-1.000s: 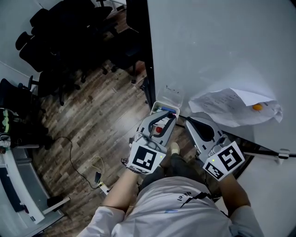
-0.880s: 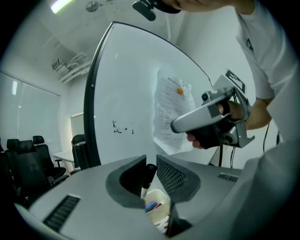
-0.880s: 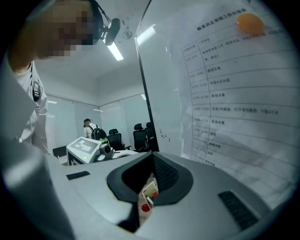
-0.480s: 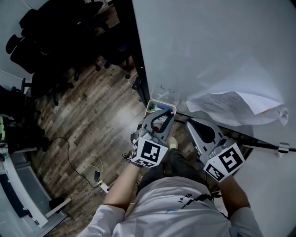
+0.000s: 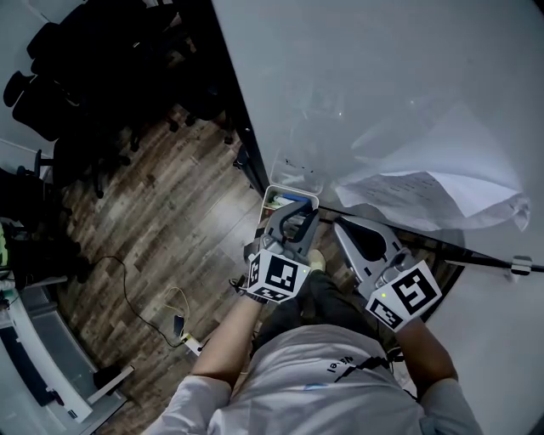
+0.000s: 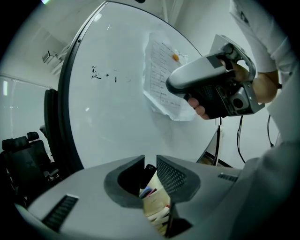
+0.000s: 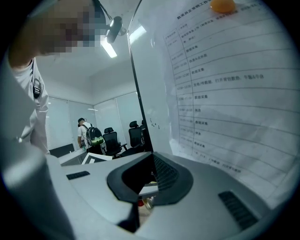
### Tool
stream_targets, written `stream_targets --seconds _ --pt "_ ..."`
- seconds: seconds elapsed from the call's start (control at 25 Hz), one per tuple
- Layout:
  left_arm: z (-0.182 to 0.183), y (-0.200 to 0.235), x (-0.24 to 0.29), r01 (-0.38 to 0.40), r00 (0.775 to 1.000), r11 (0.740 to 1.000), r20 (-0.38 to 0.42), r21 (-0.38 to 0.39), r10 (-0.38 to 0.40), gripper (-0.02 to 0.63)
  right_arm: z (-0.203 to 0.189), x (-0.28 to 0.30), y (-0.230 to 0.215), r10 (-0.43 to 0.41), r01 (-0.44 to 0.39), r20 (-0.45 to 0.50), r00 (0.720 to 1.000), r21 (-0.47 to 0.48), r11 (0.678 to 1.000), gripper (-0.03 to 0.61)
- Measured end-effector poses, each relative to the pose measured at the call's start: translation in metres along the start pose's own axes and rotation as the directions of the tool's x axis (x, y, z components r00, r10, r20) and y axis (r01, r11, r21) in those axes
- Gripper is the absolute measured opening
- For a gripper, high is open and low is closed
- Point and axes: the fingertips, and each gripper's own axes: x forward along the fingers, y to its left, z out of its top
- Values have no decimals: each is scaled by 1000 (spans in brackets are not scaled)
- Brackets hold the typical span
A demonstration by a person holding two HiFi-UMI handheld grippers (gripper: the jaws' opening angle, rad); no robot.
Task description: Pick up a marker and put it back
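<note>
A small white marker box (image 5: 274, 194) hangs at the whiteboard's (image 5: 382, 85) lower left edge. My left gripper (image 5: 294, 209) is right over it, its tips at the box's mouth. In the left gripper view a dark-capped marker (image 6: 148, 170) sits between the pads of the left gripper (image 6: 150, 164), which is shut on it. Several other markers (image 6: 157, 208) lie in the box below. My right gripper (image 5: 341, 224) hovers to the right of the box, shut and empty, its jaws (image 7: 149, 163) pointing along the board.
A sheet of paper (image 5: 425, 187) is pinned to the board with an orange magnet (image 7: 222, 5). Black office chairs (image 5: 102, 51) stand on the wooden floor at the left, where a cable (image 5: 144, 297) lies. A person with a backpack (image 7: 89, 133) stands far off.
My left gripper has moved up to the marker box. The red part seen between its jaws a second ago is now hidden. The right gripper stays beside it.
</note>
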Motion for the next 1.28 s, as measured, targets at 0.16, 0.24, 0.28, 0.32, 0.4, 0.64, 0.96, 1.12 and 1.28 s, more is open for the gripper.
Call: stream_targets --seconds 0.16,0.24,0.28,0.32,0.4,0.64,0.96,1.12,1.28 --pt "-3 -2 2 9 1000 1000 5 -22 -9 75 -1 5 1 7 -7 12 1000 8 1000 12" --pt "-3 -1 1 9 1000 999 12 -39 -8 75 -2 6 2 5 -5 15 1000 8 1000 12" --pt "-2 0 0 6 1000 999 17 -49 -6 75 -2 7 2 3 -3 17 1000 9 1000 12" --pt "0 1 -2 3 1000 998 25 -60 -2 75 -3 8 2 1 -1 18 1000 10 1000 12" --pt "9 5 -9 -5 999 996 49 -86 9 75 -2 9 2 -2 2 24 1000 12 1000 12" --pt "50 11 -44 -14 989 985 140 -170 38 74 12 10 14 8 -7 55 998 -10 1000 12" --pt "98 21 -94 -49 973 978 213 -204 93 23 33 9 38 33 -29 97 995 -39 999 12" --pt "113 26 -113 -70 964 973 237 -220 123 12 40 8 48 45 -41 115 992 -31 999 12" --pt "122 28 -129 -93 957 969 248 -230 150 11 45 6 57 61 -56 114 992 -50 997 12"
